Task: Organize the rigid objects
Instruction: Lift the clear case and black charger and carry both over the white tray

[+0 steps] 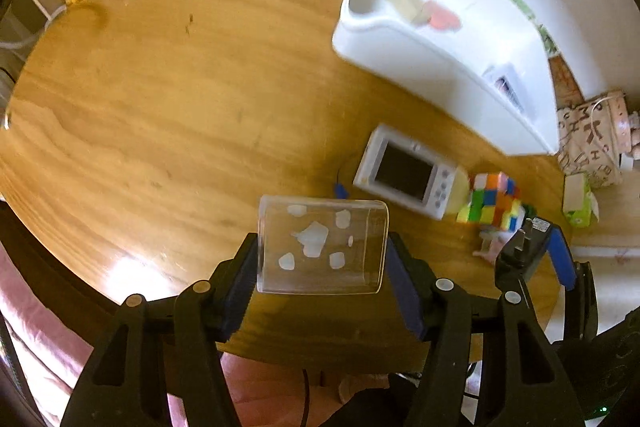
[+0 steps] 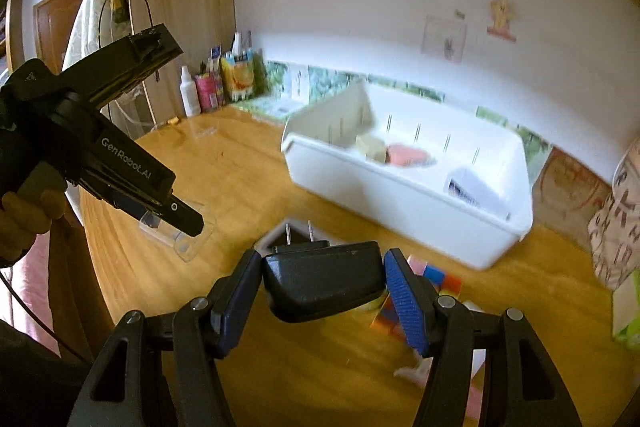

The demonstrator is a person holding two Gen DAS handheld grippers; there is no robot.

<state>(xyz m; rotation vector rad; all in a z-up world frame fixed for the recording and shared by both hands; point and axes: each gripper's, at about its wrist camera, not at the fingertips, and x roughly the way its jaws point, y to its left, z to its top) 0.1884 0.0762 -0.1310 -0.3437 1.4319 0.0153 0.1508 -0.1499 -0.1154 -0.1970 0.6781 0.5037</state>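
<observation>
The left hand-held gripper (image 1: 322,259) is clamped on a clear block (image 1: 322,247) with white shapes inside, held off the bench (image 1: 160,87). The right hand-held gripper (image 2: 322,281) is clamped on a black plug adapter (image 2: 322,279), prongs pointing forward, also clear of the bench. The step in hand looks like carrying both pieces to the white bin (image 2: 400,195), which stands ahead at the back of the bench and already holds a few small items. The next move likely calls for bringing each piece over the bin's near wall before letting go. Below and between lie a small white screen device (image 1: 408,173) and a colour cube (image 1: 494,201), not yet sorted; neither blocks the raised path.
</observation>
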